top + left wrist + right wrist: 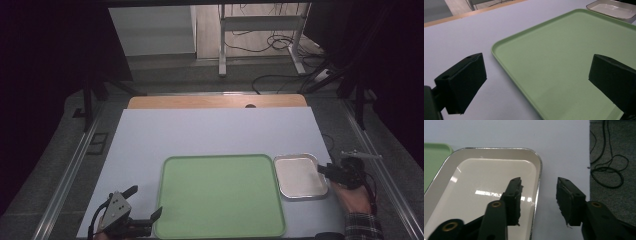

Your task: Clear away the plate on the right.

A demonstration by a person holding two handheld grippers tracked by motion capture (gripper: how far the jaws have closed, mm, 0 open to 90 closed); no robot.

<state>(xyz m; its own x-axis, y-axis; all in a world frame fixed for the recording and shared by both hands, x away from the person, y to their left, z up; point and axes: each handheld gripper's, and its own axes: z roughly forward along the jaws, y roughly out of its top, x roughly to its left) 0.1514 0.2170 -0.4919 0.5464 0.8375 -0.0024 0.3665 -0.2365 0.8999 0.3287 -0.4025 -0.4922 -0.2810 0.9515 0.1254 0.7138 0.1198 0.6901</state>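
**Two open grippers at a green tray and a small metal pan**

I am looking down on a table (pixel 215 131) covered by a pale lavender sheet, with a strip of bare wood showing along its far edge. A large green tray (pixel 220 196) lies flat near my side of the table, a little right of centre. Just beside its right edge, at the far corner, sits a small metal pan (pixel 299 176) with a shiny rim and a pale, glossy inside. Both look empty.

My left gripper (pixel 141 204) is at the tray's near left corner. Its jaws stand wide apart: in the left gripper view one jaw is over the lavender sheet and the other over the green tray (pixel 564 62), with the tray's rim between them. Nothing is held.

My right gripper (pixel 323 170) is at the pan's right side, held by a hand (pixel 356 197) in a plaid cuff. In the right gripper view its jaws are apart and straddle the pan's right rim (pixel 539 173), one over the inside, one over the sheet. I cannot tell whether either jaw touches the rim.

Beyond the table are grey floor and loose black cables (pixel 277 42).
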